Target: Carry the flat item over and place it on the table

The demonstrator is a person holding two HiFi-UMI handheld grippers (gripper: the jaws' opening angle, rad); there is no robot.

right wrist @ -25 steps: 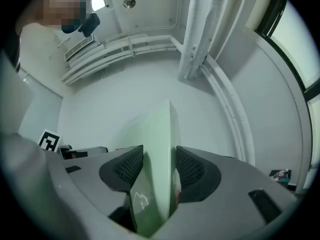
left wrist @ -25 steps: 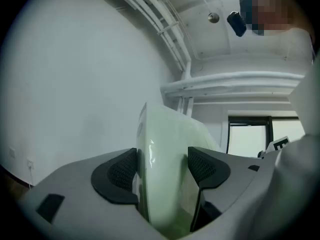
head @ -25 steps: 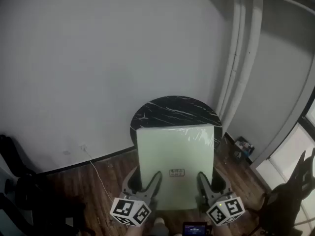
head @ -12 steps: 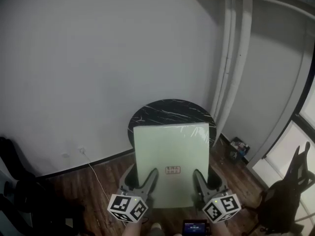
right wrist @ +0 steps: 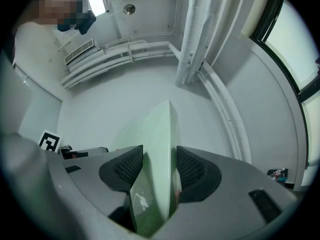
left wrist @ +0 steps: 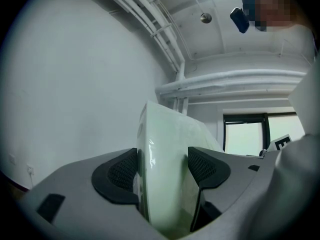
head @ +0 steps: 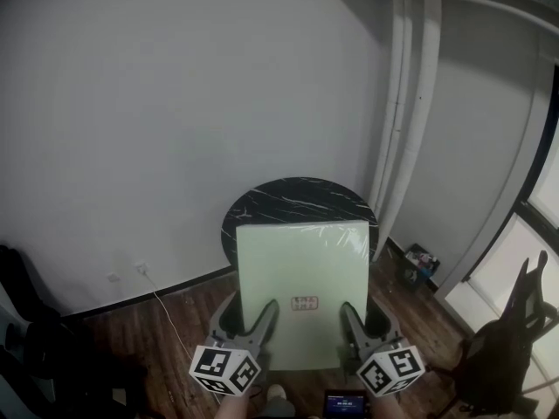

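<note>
A pale green flat panel, with a small label near its lower edge, is held out in front of me, tilted up toward the wall. My left gripper is shut on its near left edge and my right gripper on its near right edge. In the left gripper view the panel stands pinched between the two dark pads. The right gripper view shows the same panel clamped edge-on. Beyond and below the panel is a round black marble table; the panel hides its near part.
A grey wall rises behind the table. White pipes run down the corner at the right. A dark chair stands at the right by a window. A thin cable trails over the wooden floor at the left, and dark shapes sit at the far left.
The view has shifted slightly, with the panel and both grippers staying in the same hold; the table sits a little higher and nearer in the frame than a second ago.
</note>
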